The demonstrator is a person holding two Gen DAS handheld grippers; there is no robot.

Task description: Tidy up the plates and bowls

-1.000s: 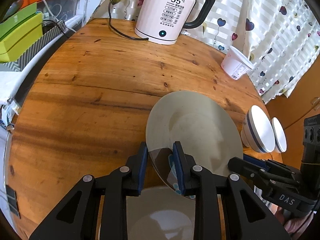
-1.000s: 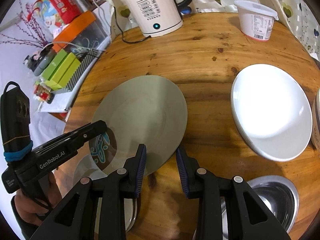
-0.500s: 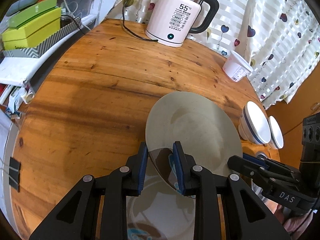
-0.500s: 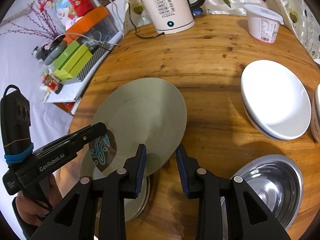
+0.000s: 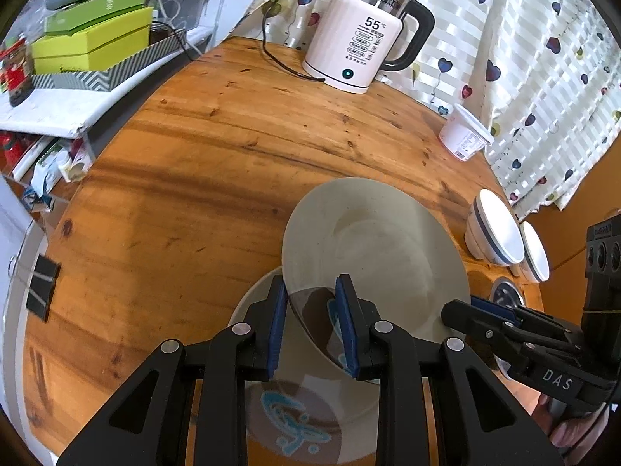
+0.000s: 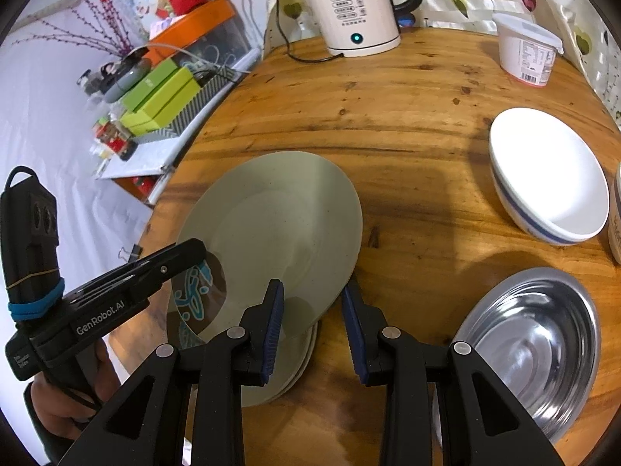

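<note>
My two grippers are matte black with blue ribbed pads [image 5: 277, 322] and silver rivets. The left gripper [image 6: 186, 256] reads "GenRobot.AI" and wears a blue band; the right gripper [image 5: 462, 310] reads "DAS".

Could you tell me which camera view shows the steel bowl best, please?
The right wrist view shows it best: the steel bowl sits whole and upright on the wooden table, with its shiny inside visible. In the left wrist view only a sliver of it peeks out behind the right gripper.
</note>
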